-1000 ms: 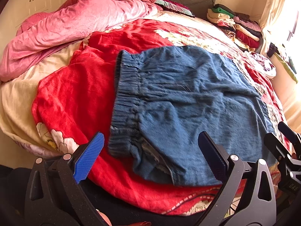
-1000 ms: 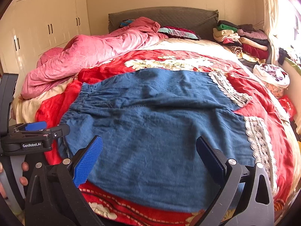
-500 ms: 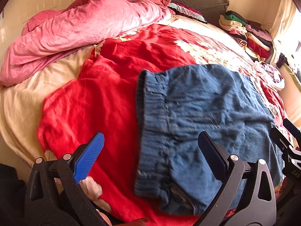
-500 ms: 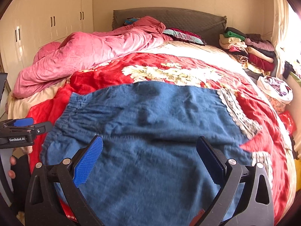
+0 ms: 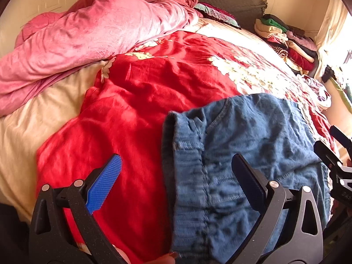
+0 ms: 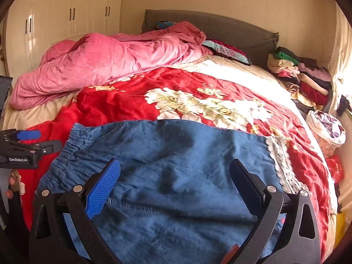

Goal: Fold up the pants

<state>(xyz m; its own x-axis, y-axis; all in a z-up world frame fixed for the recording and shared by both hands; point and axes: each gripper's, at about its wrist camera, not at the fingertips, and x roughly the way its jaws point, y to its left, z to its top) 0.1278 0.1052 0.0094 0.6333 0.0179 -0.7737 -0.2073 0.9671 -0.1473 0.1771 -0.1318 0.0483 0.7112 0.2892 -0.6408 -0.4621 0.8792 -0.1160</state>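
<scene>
Pants (image 6: 176, 176) lie flat across the red bedspread (image 6: 114, 103), filling the lower frame; left tongs (image 5: 176, 182) and right tongs (image 6: 175, 182) hover wide open, empty, seemingly lining up a fold.

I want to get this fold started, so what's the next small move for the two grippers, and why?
Probably lower the left gripper and close it on the elastic waistband. Both it and the right gripper are open and empty, the blue pants lie spread flat on the red blanket, and the waistband edge sits between the left fingers.
</scene>
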